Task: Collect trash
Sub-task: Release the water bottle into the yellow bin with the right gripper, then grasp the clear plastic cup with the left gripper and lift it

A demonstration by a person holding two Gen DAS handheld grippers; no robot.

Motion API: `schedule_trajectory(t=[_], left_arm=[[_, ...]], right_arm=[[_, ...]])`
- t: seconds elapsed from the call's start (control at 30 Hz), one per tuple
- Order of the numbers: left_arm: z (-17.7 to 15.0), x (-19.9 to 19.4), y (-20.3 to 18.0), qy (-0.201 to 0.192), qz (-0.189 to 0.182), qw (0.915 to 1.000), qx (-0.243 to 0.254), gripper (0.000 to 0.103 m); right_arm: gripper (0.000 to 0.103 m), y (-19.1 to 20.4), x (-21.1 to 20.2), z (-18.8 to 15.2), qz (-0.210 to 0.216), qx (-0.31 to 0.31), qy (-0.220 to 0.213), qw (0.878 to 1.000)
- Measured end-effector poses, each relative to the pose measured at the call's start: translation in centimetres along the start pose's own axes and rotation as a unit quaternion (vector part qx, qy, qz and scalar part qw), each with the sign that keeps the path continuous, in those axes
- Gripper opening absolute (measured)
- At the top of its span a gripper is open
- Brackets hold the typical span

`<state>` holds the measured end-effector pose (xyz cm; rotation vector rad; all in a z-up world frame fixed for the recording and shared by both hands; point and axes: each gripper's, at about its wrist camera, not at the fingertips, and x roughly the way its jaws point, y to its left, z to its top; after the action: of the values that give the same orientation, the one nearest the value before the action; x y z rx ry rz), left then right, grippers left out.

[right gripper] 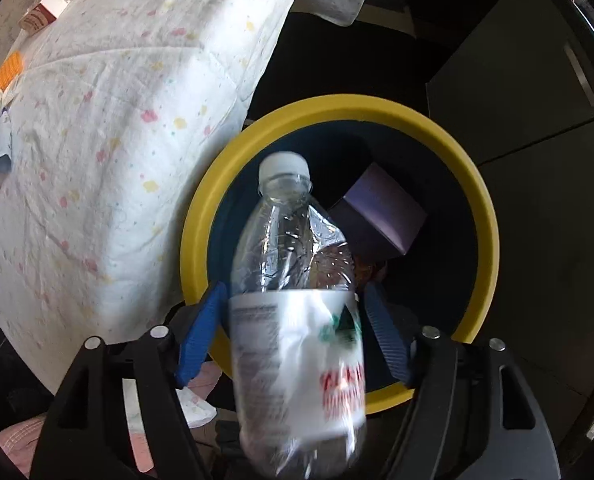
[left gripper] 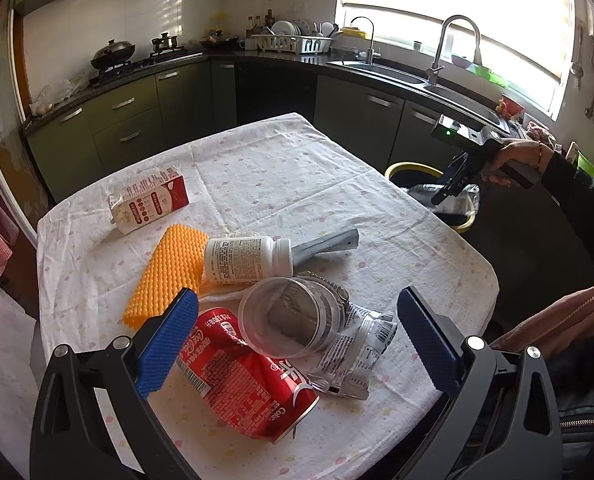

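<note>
My right gripper point(right gripper: 293, 332) points straight down over the yellow-rimmed trash bin point(right gripper: 485, 216), which fills the middle of the right wrist view. Between its blue pads point(right gripper: 201, 332) is a clear plastic water bottle point(right gripper: 293, 280), cap toward the top of the frame, its label blurred. The pads stand a little apart from the bottle on both sides, so the jaws are open and I do not press it. Inside the bin lies a purple box point(right gripper: 381, 212).

My left gripper point(left gripper: 297, 340) is wide open and holds nothing. It hovers over the table with the flowered cloth point(left gripper: 277, 168). Between its fingers, in the lower middle of the frame, lie a crushed red Coke can point(left gripper: 249, 384), a clear plastic cup point(left gripper: 289, 316) and a silver wrapper point(left gripper: 357, 352). Behind them are a white pill bottle point(left gripper: 249, 258), an orange sponge point(left gripper: 165, 276) and a red-and-white carton point(left gripper: 149, 200) at the upper left.
</note>
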<state>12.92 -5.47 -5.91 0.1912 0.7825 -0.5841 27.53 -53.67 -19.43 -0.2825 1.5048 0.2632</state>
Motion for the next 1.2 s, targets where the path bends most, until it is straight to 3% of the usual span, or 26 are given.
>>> schedule_trajectory(t=[0.27, 0.47, 0.63, 0.77, 0.97, 1.2], left_arm=[[-0.1, 0.2, -0.2, 0.004, 0.001, 1.0, 0.004, 0.098], [-0.4, 0.6, 0.3, 0.011, 0.004, 0.9999, 0.001, 0.098], [-0.5, 1.8, 0.6, 0.024, 0.005, 0.9996, 0.017, 0.098], [-0.3, 3.6, 0.8, 0.04, -0.026, 0.9983, 0.033, 0.098], [-0.1, 5.9, 1.6, 0.058, -0.026, 0.9969, 0.046, 0.098], [-0.7, 7.1, 1.7, 0.069, -0.042, 0.9955, 0.051, 0.088]], right_arm=[[0.071, 0.8, -2.6, -0.7, 0.003, 0.017, -0.046, 0.999], [0.073, 2.3, -5.6, -4.2, 0.025, 0.057, -0.131, 0.989], [0.073, 3.8, -6.8, -6.9, 0.057, 0.078, -0.176, 0.98], [0.073, 5.1, -6.7, -7.7, 0.078, 0.073, -0.183, 0.977], [0.073, 6.4, -6.8, -7.7, 0.087, 0.06, -0.186, 0.977], [0.074, 7.5, -6.6, -7.3, 0.098, 0.052, -0.185, 0.977]])
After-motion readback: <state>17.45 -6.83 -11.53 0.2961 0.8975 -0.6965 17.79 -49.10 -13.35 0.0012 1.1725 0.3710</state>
